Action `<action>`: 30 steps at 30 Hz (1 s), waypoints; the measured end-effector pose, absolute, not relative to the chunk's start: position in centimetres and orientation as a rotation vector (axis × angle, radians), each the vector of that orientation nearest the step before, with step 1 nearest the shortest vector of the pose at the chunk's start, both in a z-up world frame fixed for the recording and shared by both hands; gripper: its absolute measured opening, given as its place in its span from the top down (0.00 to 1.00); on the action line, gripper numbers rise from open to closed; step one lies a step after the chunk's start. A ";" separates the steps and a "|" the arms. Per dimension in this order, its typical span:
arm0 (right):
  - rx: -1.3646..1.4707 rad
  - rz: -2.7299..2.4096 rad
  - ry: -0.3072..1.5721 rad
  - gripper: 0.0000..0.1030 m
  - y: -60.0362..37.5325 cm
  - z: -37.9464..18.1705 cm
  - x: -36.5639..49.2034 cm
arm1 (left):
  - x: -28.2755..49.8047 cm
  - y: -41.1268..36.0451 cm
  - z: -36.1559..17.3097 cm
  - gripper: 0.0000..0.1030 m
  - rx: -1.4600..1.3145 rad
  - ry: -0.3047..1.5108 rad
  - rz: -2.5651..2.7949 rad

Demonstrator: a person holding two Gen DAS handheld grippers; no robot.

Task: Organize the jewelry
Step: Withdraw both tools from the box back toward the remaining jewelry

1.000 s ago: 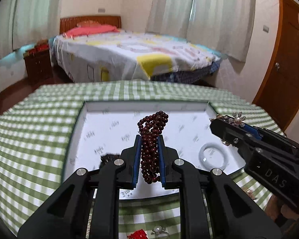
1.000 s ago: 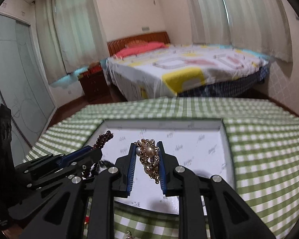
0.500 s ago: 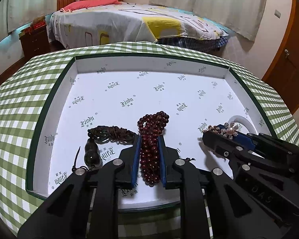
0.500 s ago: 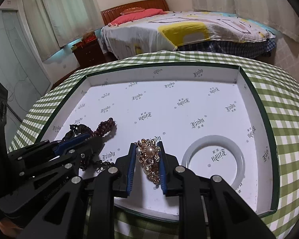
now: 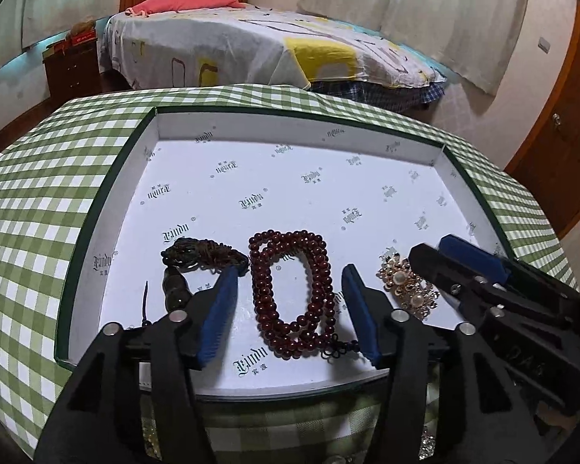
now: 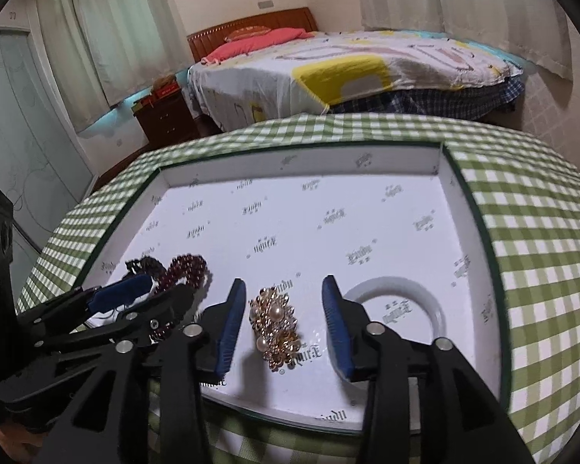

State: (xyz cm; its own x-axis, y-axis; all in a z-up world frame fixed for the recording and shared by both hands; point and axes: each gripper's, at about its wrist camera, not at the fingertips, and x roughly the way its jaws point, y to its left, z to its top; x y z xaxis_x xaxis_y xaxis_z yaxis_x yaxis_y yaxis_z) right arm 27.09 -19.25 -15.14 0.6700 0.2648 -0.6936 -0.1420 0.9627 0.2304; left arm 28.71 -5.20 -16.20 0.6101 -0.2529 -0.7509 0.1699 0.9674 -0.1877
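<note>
1. Inside the white tray (image 5: 297, 135), near its front wall: red bead strand (image 5: 290, 294) lying flat between the opening, untouching jaws of the left gripper (image 5: 290, 309).
2. Right of the strand: pearl brooch (image 6: 276, 323), released; right gripper (image 6: 280, 324) likewise opening.
3. Lift both grippers straight up, avoiding snags.

A bed (image 6: 328, 73) with a wooden headboard (image 6: 247, 27) stands beyond the checked counter (image 6: 541, 232). Pale curtains (image 6: 112, 27) line the walls; a wooden nightstand (image 6: 162, 116) sits beside the bed, a door (image 5: 560, 147) at right.
</note>
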 end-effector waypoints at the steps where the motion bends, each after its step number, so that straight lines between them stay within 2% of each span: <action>1: 0.161 0.227 0.799 0.56 -19.3 -14.9 27.1 | 28.6 -5.2 -16.1 0.42 -0.100 0.878 -0.246; 16: 0.149 0.181 0.683 0.56 -21.2 -10.6 21.5 | 21.8 -3.5 -10.9 0.41 -0.091 0.710 -0.220; 30: 0.118 0.175 0.704 0.56 -20.8 -12.6 14.3 | 12.8 -0.8 -12.9 0.42 -0.099 0.732 -0.149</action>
